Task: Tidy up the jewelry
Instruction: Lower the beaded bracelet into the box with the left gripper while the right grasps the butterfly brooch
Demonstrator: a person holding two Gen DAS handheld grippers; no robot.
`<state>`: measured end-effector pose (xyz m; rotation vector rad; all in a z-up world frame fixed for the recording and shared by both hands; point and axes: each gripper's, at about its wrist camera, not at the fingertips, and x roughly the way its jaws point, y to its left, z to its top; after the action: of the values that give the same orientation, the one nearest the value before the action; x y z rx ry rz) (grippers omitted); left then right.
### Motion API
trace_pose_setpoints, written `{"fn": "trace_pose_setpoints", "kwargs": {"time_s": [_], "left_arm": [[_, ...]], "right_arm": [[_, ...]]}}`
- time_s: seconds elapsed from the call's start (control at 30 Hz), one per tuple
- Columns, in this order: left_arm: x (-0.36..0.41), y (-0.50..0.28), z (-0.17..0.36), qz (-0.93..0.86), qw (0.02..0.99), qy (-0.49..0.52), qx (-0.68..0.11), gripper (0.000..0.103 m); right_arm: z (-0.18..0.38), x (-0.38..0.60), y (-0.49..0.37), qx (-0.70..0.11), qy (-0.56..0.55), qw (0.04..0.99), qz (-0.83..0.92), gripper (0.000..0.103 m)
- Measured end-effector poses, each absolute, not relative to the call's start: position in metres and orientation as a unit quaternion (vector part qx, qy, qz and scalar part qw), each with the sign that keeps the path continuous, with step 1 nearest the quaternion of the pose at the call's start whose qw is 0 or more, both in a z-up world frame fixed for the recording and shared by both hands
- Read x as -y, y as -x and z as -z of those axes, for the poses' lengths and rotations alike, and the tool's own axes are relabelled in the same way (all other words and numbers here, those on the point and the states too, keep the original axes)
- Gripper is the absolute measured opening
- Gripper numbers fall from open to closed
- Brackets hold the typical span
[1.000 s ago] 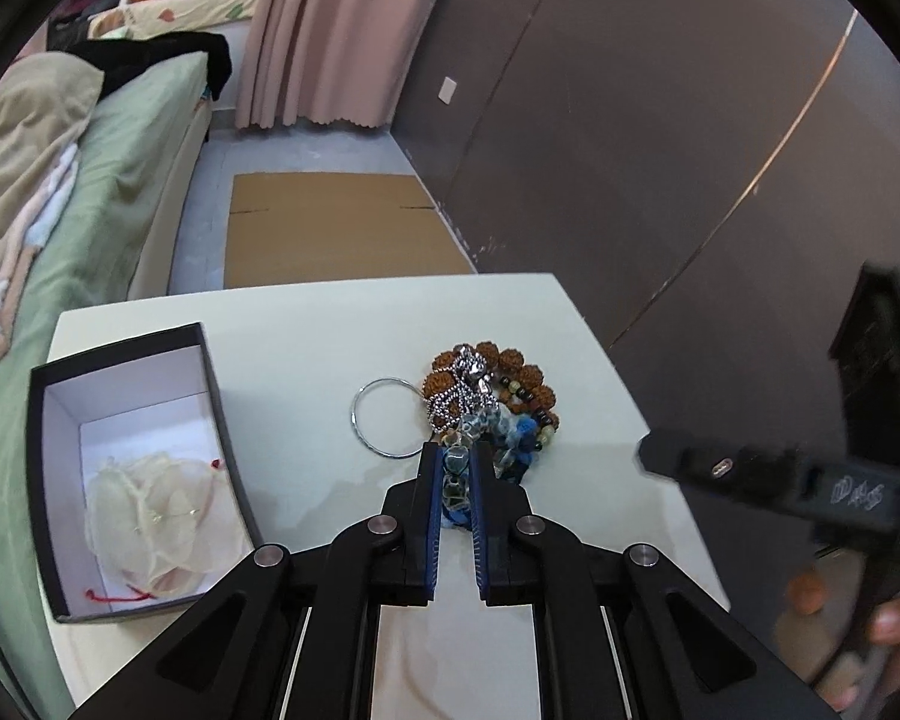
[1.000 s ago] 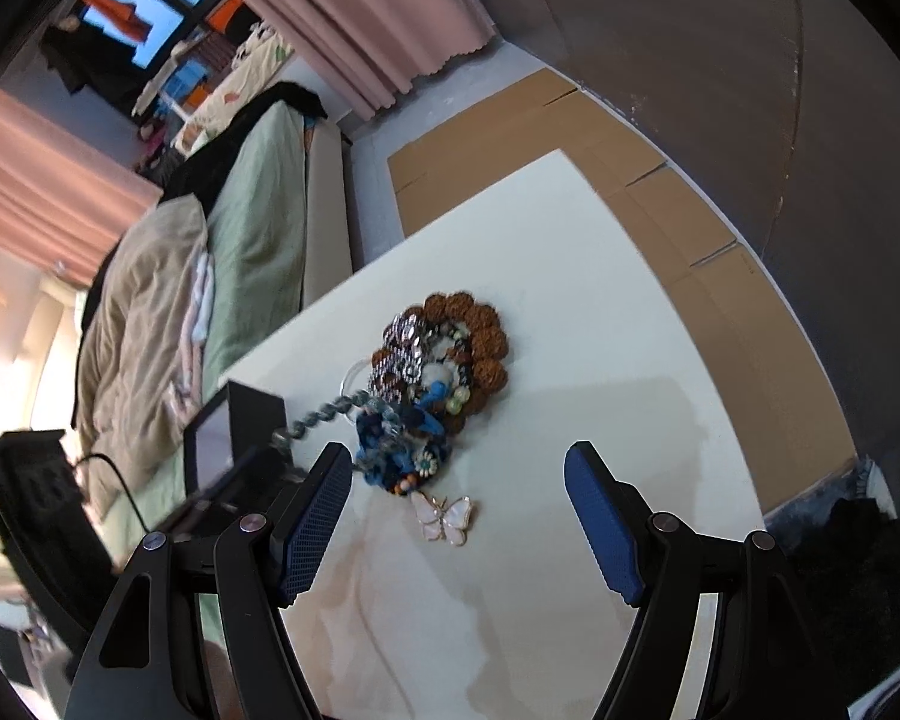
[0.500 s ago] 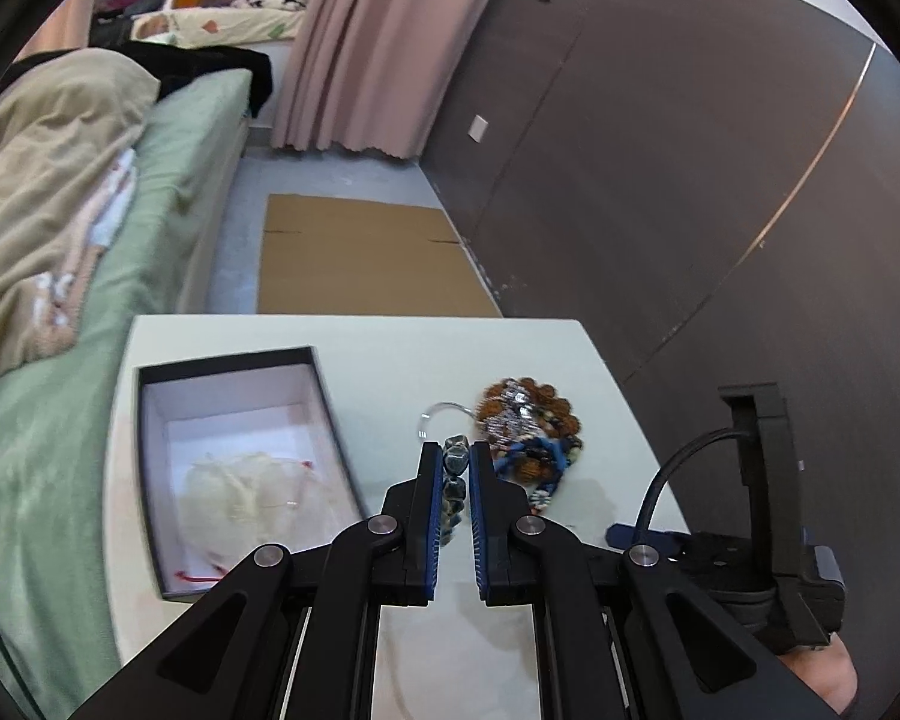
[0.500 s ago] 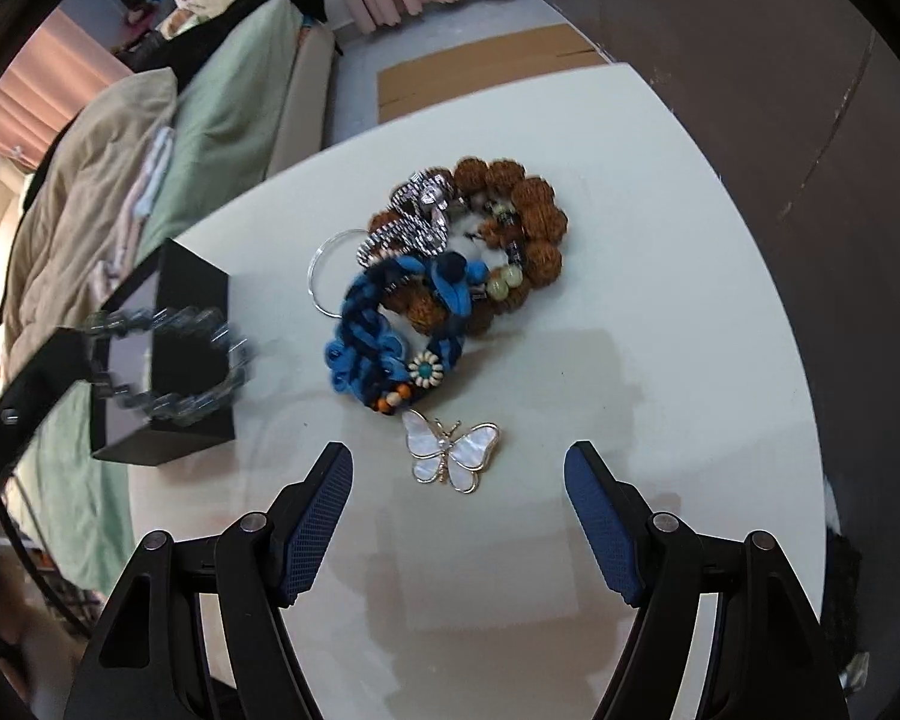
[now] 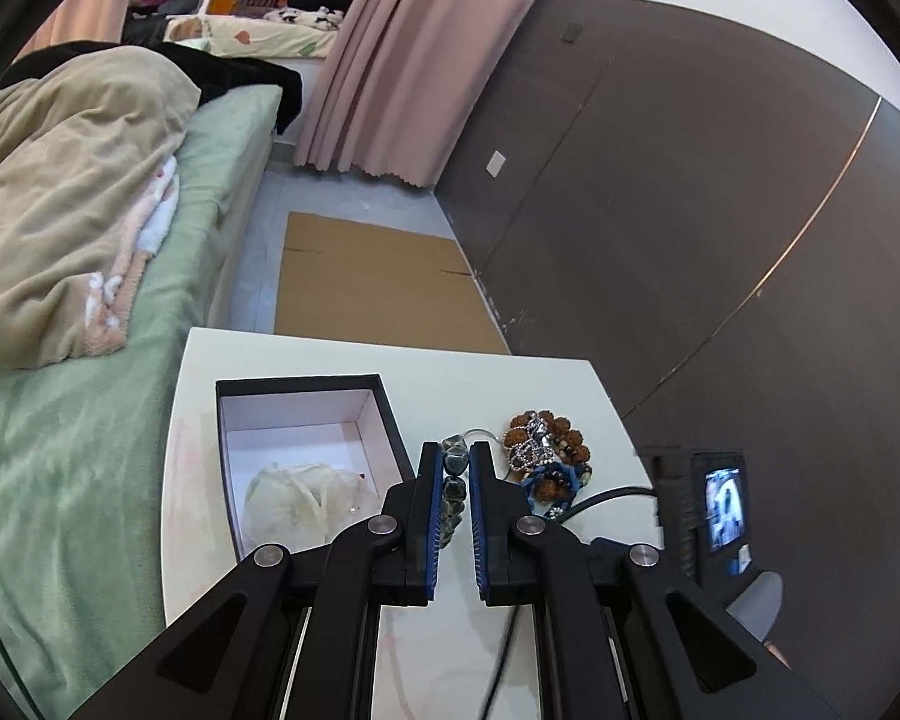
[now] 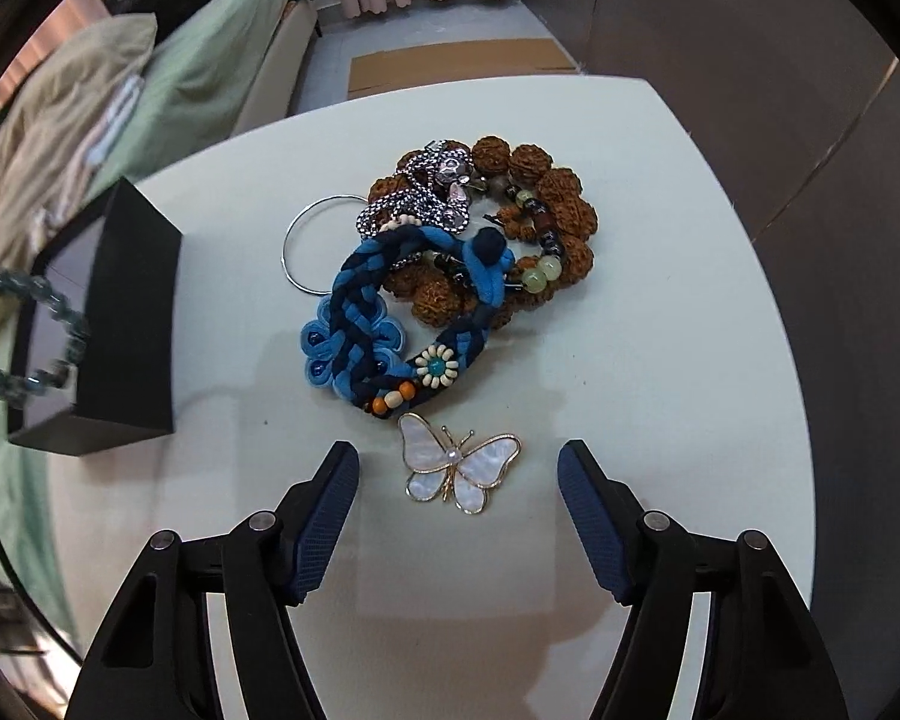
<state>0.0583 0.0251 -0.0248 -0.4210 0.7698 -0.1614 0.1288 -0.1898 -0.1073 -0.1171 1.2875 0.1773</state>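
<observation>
The left gripper (image 5: 455,468) is clenched on a grey-green stone bead bracelet (image 5: 453,480), held up beside the open black cardboard box (image 5: 390,414) on the white counter (image 6: 660,300). The right gripper (image 6: 457,480) points down at a pearly white butterfly brooch (image 6: 456,468) lying between its closing jaws, untouched. Just beyond lies a blue braided cord bracelet (image 6: 360,312) atop a brown seed-bead bracelet (image 6: 561,198).

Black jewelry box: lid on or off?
Off: the black jewelry box shows its white interior with a pale mesh pouch inside.
</observation>
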Motion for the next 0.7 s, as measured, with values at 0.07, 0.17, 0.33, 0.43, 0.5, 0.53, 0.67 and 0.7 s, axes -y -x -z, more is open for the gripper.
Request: {"fn": "trace_pose_setpoints", "kwargs": {"time_s": [0.07, 0.17, 0.33, 0.43, 0.5, 0.53, 0.67, 0.7], "left_arm": [[-0.027, -0.057, 0.023, 0.076, 0.903, 0.203, -0.37, 0.009], [-0.031, -0.055, 0.022, 0.074, 0.904, 0.206, -0.368, 0.009], [-0.035, -0.055, 0.023, 0.067, 0.903, 0.208, -0.369, 0.009], [-0.039, -0.057, 0.023, 0.062, 0.903, 0.21, -0.369, 0.009], [-0.043, -0.059, 0.024, 0.055, 0.903, 0.212, -0.369, 0.009], [-0.044, -0.06, 0.025, 0.051, 0.903, 0.212, -0.369, 0.009], [-0.051, -0.066, 0.031, 0.031, 0.899, 0.216, -0.379, 0.009], [-0.052, -0.069, 0.033, 0.027, 0.897, 0.217, -0.383, 0.009]], "right_arm": [[0.107, 0.185, -0.127, -0.591, 0.072, 0.8, -0.078, 0.059], [0.102, 0.181, -0.123, -0.584, 0.078, 0.802, -0.092, 0.042], [0.099, 0.192, -0.124, -0.59, 0.048, 0.799, -0.104, 0.041], [0.084, 0.205, -0.123, -0.582, -0.008, 0.803, -0.132, 0.041], [0.066, 0.218, -0.118, -0.561, -0.049, 0.811, -0.158, 0.041], [0.061, 0.22, -0.118, -0.554, -0.061, 0.813, -0.165, 0.041], [0.046, 0.234, -0.116, -0.536, -0.099, 0.817, -0.187, 0.041], [0.046, 0.233, -0.119, -0.536, -0.104, 0.816, -0.19, 0.041]]}}
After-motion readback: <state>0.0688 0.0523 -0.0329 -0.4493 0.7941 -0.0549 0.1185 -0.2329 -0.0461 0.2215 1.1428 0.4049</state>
